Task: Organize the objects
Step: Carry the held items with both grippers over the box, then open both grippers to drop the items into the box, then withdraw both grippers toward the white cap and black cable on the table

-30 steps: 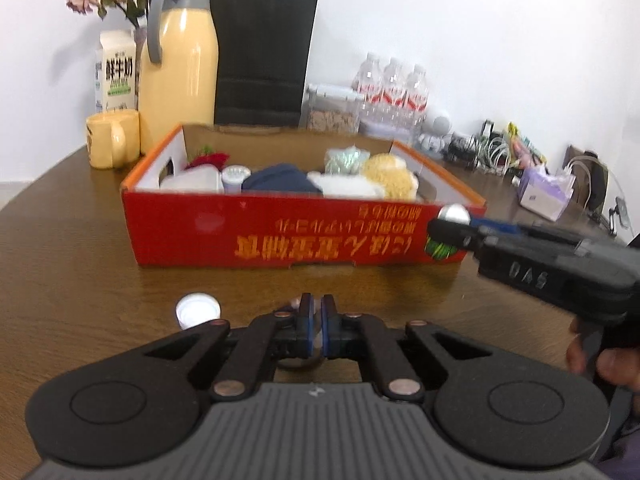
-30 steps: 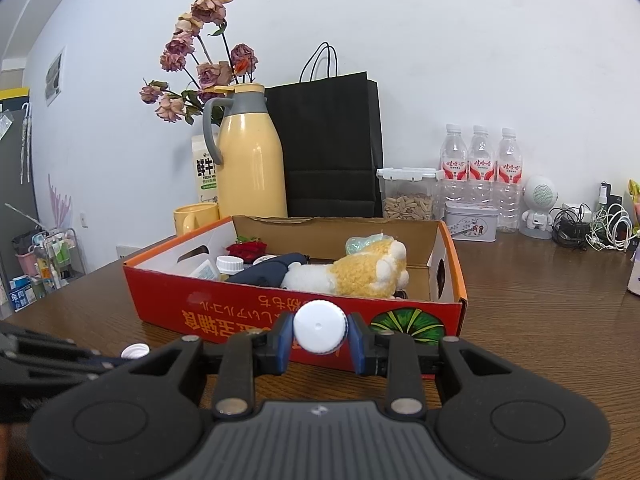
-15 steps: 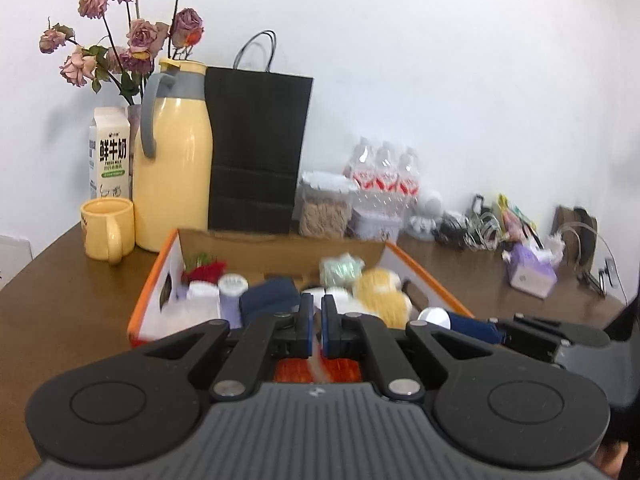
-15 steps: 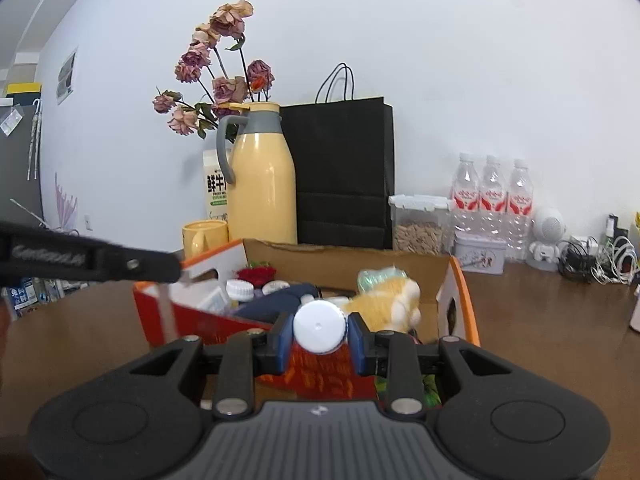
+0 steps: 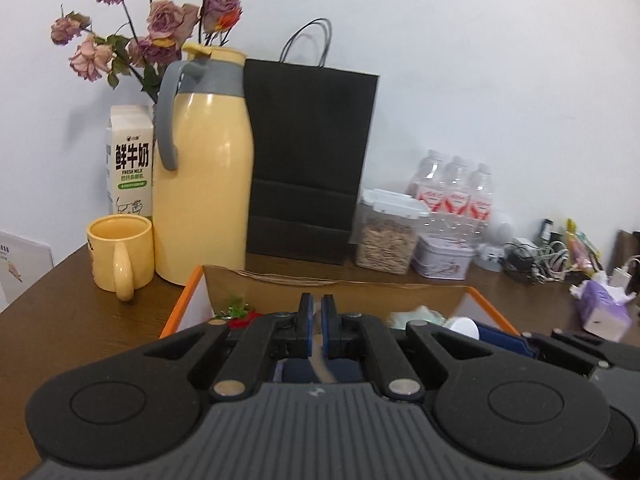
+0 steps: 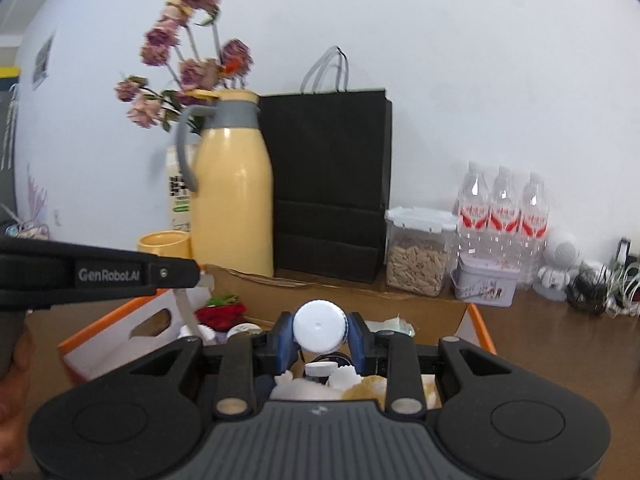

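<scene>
Right tongs point(image 6: 319, 334): clamped on a white bottle cap point(image 6: 319, 326), lower centre of the right wrist view, above the open box.
White bottle cap: round, plain white plastic, ribbed around its edge, with a small dot in the middle of its flat face; that face is turned toward the camera.
Left tongs point(image 5: 317, 328): squeezed narrow on a thin, pale strip point(image 5: 319, 364) at lower centre of the left wrist view; the strip hangs down out of them, blurred, and I cannot tell what it is.
Left tongs from the other side: a black bar at middle left of the right wrist view, the pale strip point(image 6: 186, 310) dangling below its tip over the box's left end.
Cardboard box point(image 6: 478, 330): orange rim, brown inside, sitting on the brown desk point(image 5: 80, 320) in the lower half of both views.
In the box: a red flower point(image 6: 220, 314), a small white-capped bottle point(image 6: 320, 370), a cream and yellow plush toy point(image 6: 360, 390), something dark blue.
Behind the box: yellow jug point(image 5: 204, 168), yellow mug point(image 5: 120, 252), black paper bag point(image 5: 308, 160).
</scene>
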